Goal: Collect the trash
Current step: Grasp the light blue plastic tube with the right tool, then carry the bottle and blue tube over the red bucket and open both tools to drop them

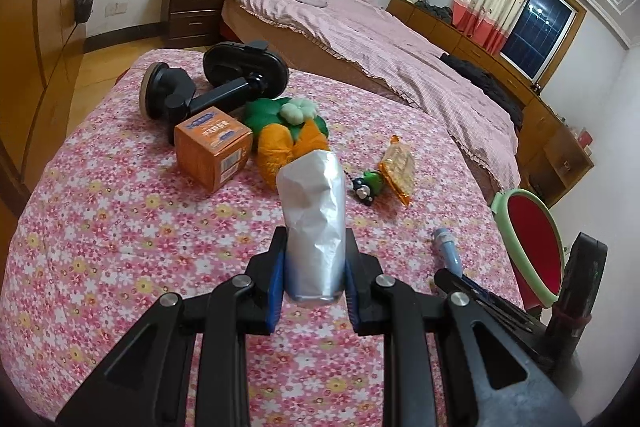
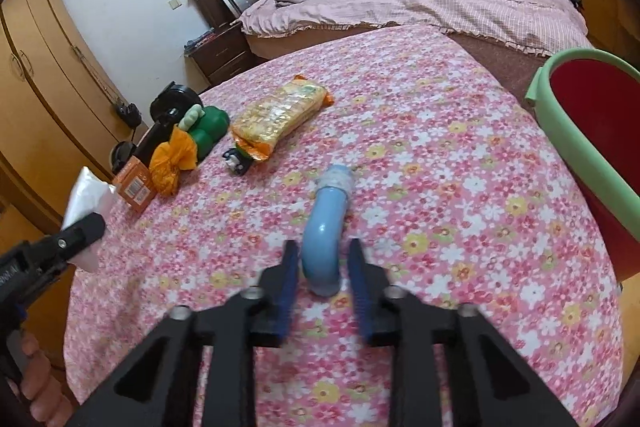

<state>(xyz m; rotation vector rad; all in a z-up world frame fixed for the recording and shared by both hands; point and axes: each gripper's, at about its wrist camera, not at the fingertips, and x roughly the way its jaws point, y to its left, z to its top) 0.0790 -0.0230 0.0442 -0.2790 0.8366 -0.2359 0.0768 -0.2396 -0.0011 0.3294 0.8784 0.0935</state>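
My left gripper [image 1: 314,247] is shut on a crumpled silver foil wrapper [image 1: 314,211] and holds it above the floral table; the wrapper also shows in the right wrist view [image 2: 86,197]. My right gripper [image 2: 323,255] is open, its jaws either side of a bent light-blue tube [image 2: 324,227] lying on the cloth, which also shows in the left wrist view [image 1: 448,247]. A red bin with a green rim [image 2: 576,131] stands at the table's right edge, and also shows in the left wrist view [image 1: 532,247]. An orange snack packet [image 2: 276,115] lies further back.
On the floral tablecloth [image 1: 120,227] lie an orange box [image 1: 212,147], a green and orange plush toy [image 1: 288,131], a small green figure [image 1: 370,185] and a black suction mount [image 1: 216,83]. A bed [image 1: 360,27] lies beyond. Wardrobes stand to the left.
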